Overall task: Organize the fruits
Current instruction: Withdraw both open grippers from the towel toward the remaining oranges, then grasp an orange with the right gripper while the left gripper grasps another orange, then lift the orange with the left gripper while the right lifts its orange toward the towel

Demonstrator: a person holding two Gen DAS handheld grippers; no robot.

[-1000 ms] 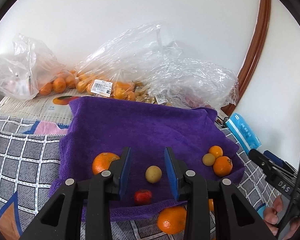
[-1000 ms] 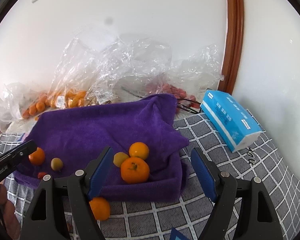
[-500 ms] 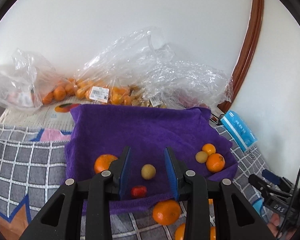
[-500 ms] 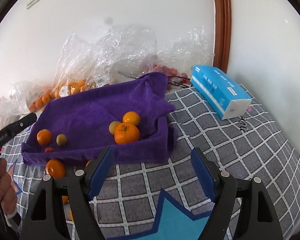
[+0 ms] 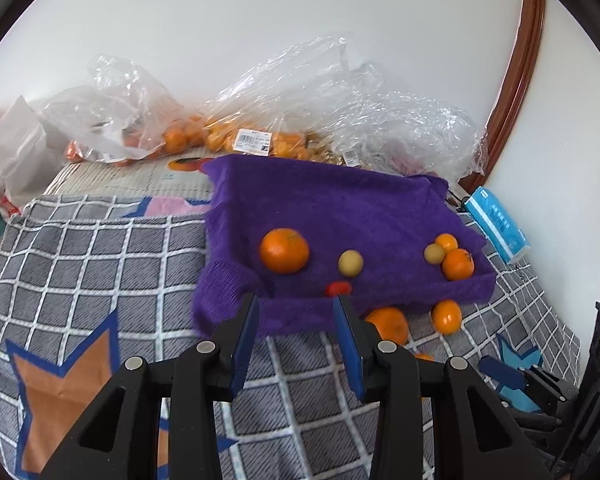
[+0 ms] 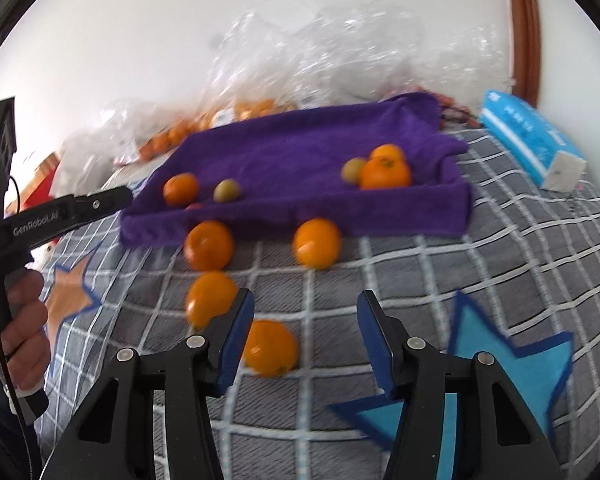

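Note:
A purple towel (image 5: 332, 216) (image 6: 300, 160) lies on the checked cloth. On it sit a large orange (image 5: 284, 251), a yellow-green fruit (image 5: 350, 263), a small red fruit (image 5: 339, 288) and a cluster of three fruits at the right (image 5: 452, 258) (image 6: 382, 168). Several oranges lie on the cloth in front of the towel (image 6: 209, 245) (image 6: 317, 243) (image 6: 211, 298) (image 6: 270, 348). My left gripper (image 5: 295, 320) is open and empty, just short of the towel's front edge. My right gripper (image 6: 305, 320) is open and empty above the loose oranges.
Clear plastic bags with oranges and other fruit (image 5: 260, 120) lie along the white wall behind the towel. A blue tissue pack (image 5: 498, 224) (image 6: 532, 140) lies at the right by a brown door frame (image 5: 516, 80). The left gripper's handle and hand show at the right view's left (image 6: 20, 240).
Both grippers have pulled back from the towel toward me. More of the checked cloth and the loose oranges in front of the towel have come into view. Both stay open.

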